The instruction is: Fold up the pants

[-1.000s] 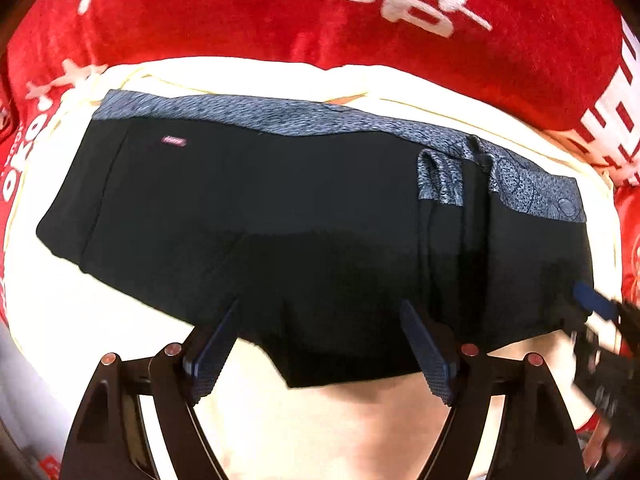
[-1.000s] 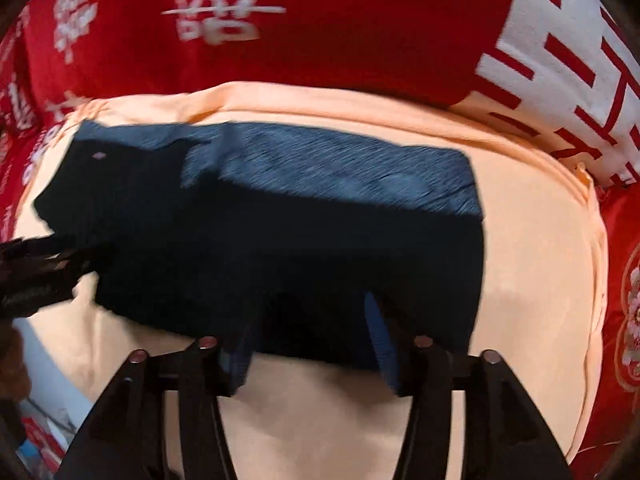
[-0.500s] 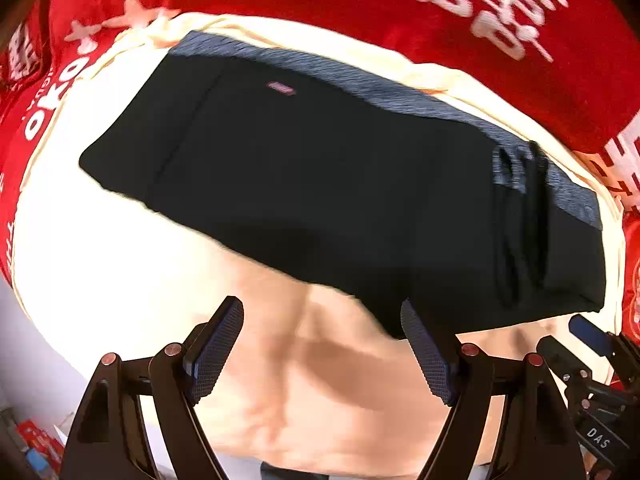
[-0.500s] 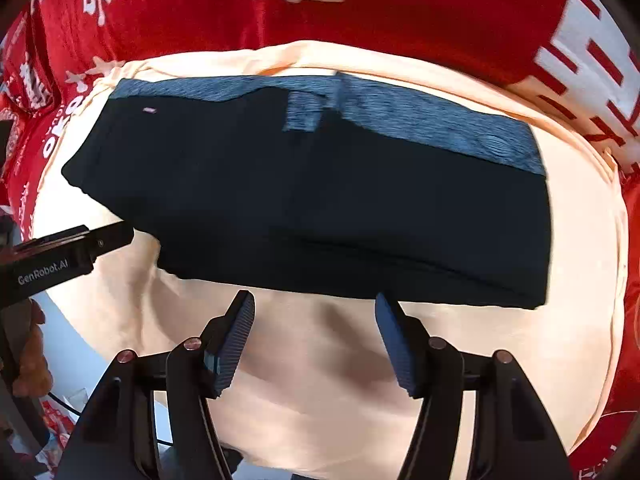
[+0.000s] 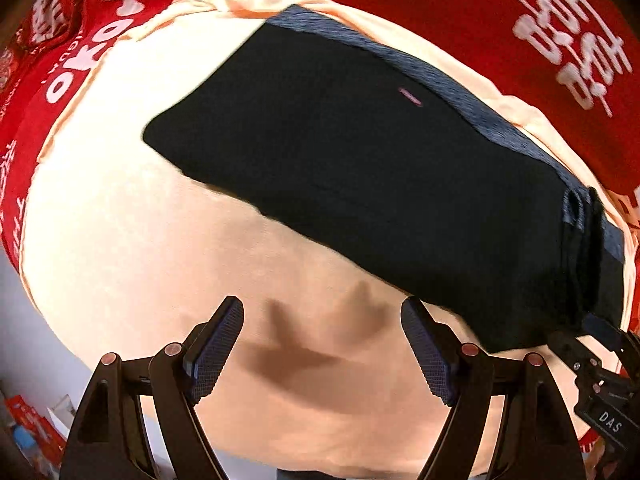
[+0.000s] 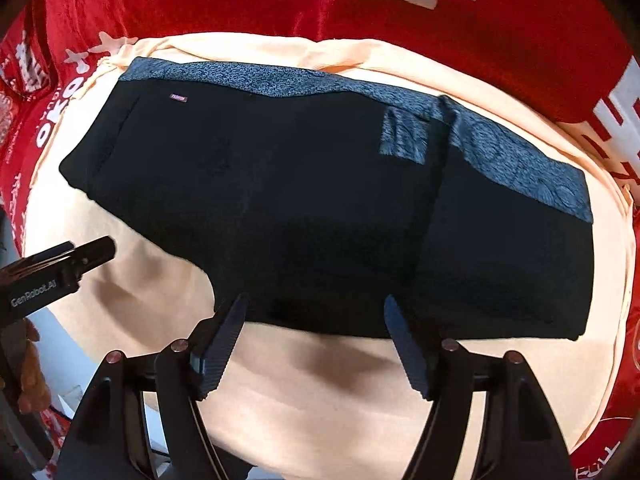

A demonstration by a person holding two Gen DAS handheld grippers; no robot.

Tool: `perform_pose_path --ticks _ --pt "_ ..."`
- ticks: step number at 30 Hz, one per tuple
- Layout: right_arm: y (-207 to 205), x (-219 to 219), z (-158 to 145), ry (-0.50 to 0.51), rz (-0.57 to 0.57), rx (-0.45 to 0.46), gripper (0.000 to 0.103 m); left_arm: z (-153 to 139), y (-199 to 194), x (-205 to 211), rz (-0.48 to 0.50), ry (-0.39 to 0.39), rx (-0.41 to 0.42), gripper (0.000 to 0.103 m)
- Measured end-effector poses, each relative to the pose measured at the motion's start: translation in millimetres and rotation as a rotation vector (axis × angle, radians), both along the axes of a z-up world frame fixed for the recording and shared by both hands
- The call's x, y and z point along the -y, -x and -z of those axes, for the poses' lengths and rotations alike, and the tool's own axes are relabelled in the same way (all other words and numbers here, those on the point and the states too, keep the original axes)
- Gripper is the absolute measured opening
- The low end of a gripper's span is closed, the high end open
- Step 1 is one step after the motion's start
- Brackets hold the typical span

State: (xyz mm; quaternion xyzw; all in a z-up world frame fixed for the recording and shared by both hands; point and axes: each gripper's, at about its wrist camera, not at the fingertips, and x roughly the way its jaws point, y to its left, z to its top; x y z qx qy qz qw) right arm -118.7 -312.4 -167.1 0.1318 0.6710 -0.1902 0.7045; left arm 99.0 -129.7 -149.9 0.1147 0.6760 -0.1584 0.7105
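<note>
Folded black pants (image 6: 320, 208) with a grey-blue patterned waistband (image 6: 520, 160) lie flat on a peach cloth (image 6: 320, 400). My right gripper (image 6: 316, 308) points down at the pants' near edge; its jaws are opening and the pads press on nothing. My left gripper (image 5: 322, 312) hangs open over bare peach cloth (image 5: 120, 240), just short of the pants (image 5: 360, 160), with nothing between its fingers. The left gripper (image 6: 60, 264) also shows at the left edge of the right wrist view, and the right gripper (image 5: 600, 364) at the lower right of the left wrist view.
A red cloth with white characters (image 6: 400, 12) lies under the peach cloth and surrounds it. The peach cloth's near edge drops off to a pale floor (image 5: 24, 340). A person's fingers (image 6: 32, 380) show at the lower left.
Both grippers have slid left along the pants' near edge. The left one went from over the black fabric to bare peach cloth. The right gripper's jaws have widened.
</note>
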Motion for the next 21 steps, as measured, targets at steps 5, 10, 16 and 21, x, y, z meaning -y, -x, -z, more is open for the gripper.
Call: perform_pose_path --ticks 5,10,16,21 --pt "-6 -4 16 0.019 0.015 -0.035 0.084 -2 -16 -15 -0.015 -0.003 0.013 0.081" --pt "-9 -16 18 0.005 -0.008 -0.039 0.085 -6 -34 -37 -0.028 0.000 0.021 0.081" --pt "-7 -24 28 -0.023 0.004 -0.061 0.085 -3 -40 -52 -0.058 -0.006 0.029 0.081" --pt "-7 -28 30 -0.010 -0.014 -0.070 0.085 9 -41 -48 -0.066 -0.008 0.014 0.081"
